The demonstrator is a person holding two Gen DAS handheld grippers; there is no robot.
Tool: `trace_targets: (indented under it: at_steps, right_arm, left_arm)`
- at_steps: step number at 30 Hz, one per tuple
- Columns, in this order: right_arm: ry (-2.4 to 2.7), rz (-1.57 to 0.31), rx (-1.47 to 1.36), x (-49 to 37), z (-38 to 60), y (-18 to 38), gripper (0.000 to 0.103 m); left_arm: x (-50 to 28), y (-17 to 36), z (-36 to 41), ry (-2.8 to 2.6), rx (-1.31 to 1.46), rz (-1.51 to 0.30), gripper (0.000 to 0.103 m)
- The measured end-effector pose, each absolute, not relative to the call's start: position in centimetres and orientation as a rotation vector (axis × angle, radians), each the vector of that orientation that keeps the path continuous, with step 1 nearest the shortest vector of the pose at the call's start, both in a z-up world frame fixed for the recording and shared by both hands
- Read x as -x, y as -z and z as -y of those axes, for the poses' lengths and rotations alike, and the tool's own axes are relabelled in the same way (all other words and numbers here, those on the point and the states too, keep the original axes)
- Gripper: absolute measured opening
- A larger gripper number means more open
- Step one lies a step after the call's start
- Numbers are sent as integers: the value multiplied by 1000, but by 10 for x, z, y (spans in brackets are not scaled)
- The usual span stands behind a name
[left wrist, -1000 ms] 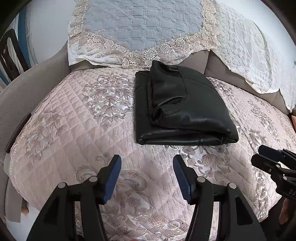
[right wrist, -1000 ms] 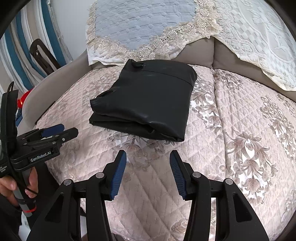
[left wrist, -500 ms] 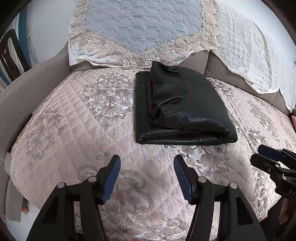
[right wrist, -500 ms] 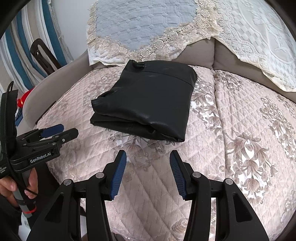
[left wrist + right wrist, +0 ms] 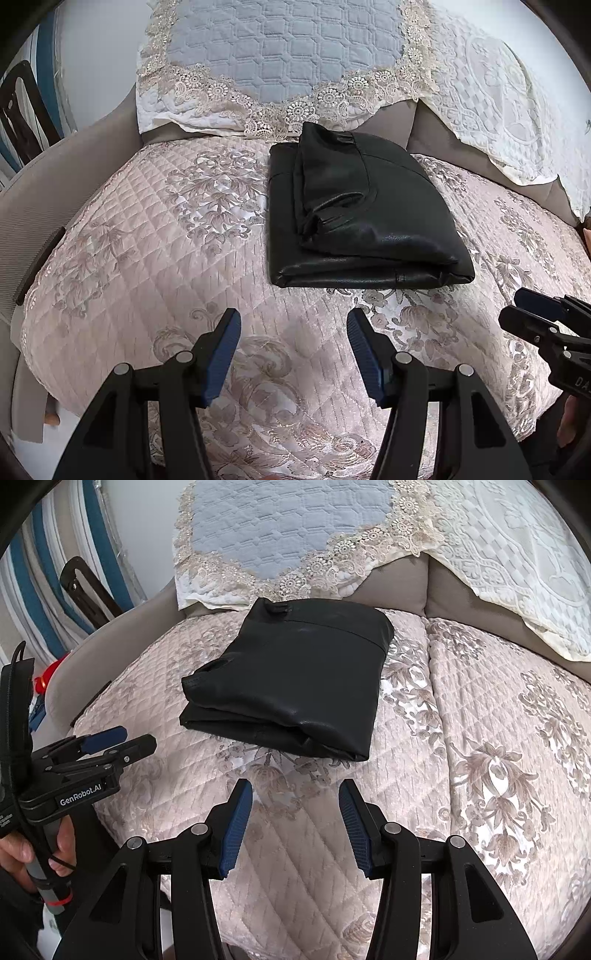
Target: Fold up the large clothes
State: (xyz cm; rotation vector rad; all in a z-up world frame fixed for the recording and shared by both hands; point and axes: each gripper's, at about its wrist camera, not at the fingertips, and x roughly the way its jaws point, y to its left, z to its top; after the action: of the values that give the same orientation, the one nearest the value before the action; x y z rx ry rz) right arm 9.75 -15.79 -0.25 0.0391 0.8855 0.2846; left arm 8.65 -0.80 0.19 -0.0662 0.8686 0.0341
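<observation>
A black leather garment (image 5: pixel 362 214) lies folded into a compact rectangle on the sofa's pink quilted seat cover (image 5: pixel 147 251); it also shows in the right wrist view (image 5: pixel 295 679). My left gripper (image 5: pixel 293 325) is open and empty, held above the seat a little in front of the garment. My right gripper (image 5: pixel 295 794) is open and empty, also in front of the garment, near its front edge. Each gripper appears at the edge of the other's view: the right one (image 5: pixel 524 310), the left one (image 5: pixel 122 740).
A blue quilted cover with lace trim (image 5: pixel 280 59) and a white lace cover (image 5: pixel 498 99) drape over the sofa back. The grey armrest (image 5: pixel 48 199) rises on the left. Blue-and-white striped items and a black frame (image 5: pixel 85 587) stand beyond it.
Both grippers stay open and almost still; the left view has shifted very slightly. The garment has not moved.
</observation>
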Motion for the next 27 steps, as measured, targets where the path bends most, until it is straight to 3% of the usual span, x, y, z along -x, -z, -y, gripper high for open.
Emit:
trace_targets:
  at_steps: [27]
  right_arm:
    - [-286,-886,-42,-97,158,3,50]
  left_arm:
    - [-87,0,7,-39,61,-872,62]
